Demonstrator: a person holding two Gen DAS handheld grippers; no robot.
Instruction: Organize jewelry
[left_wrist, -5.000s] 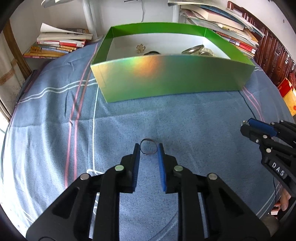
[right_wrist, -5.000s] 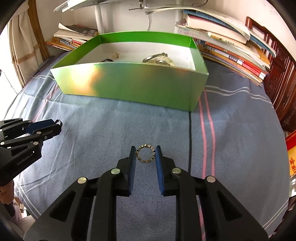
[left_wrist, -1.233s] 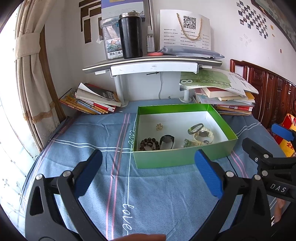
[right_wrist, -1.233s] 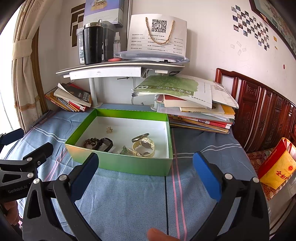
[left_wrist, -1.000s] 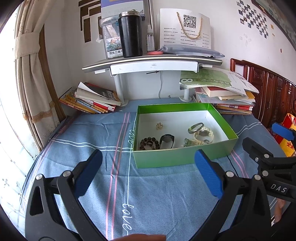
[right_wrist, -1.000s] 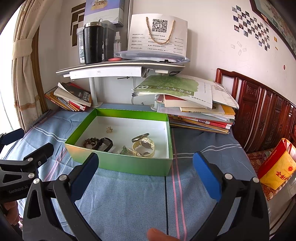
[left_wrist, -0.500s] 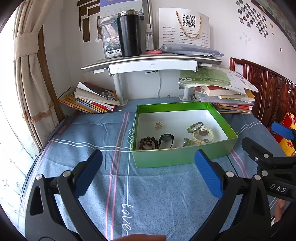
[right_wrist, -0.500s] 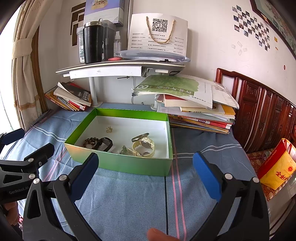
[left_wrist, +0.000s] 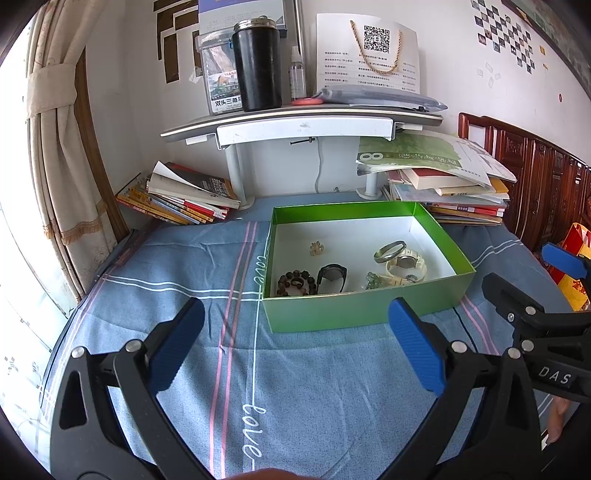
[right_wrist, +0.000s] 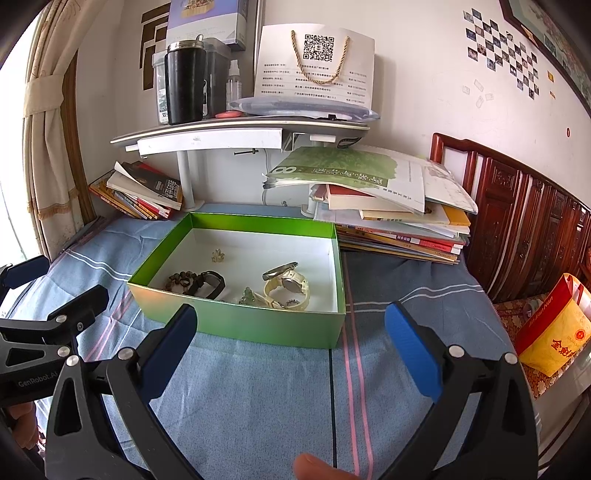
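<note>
A green box (left_wrist: 362, 314) (right_wrist: 236, 321) with a white floor rests on the blue striped cloth (left_wrist: 303, 387). Inside lie a dark bead bracelet (left_wrist: 295, 282) (right_wrist: 180, 280), a black band (left_wrist: 332, 277) (right_wrist: 210, 282), a cream watch (left_wrist: 404, 264) (right_wrist: 291, 286), a silver bangle (left_wrist: 388, 251), a green trinket (left_wrist: 373, 280) and a small gold charm (left_wrist: 316, 248) (right_wrist: 218, 254). My left gripper (left_wrist: 295, 339) is open and held back from the box, nothing between its fingers. My right gripper (right_wrist: 291, 339) is open too, also empty, and appears at the right edge of the left wrist view.
Book stacks lie behind the box on the left (left_wrist: 181, 199) and right (left_wrist: 443, 188) (right_wrist: 391, 218). A grey shelf (left_wrist: 295, 122) carries a black flask (left_wrist: 256, 62). A curtain (left_wrist: 62, 147) hangs left, wooden furniture (right_wrist: 524, 225) and a yellow bag (right_wrist: 554, 332) stand right.
Five seconds ago each gripper was low over the cloth, closed around a ring. Both are now open, empty and pulled back and up. Over the last second nothing visibly moved.
</note>
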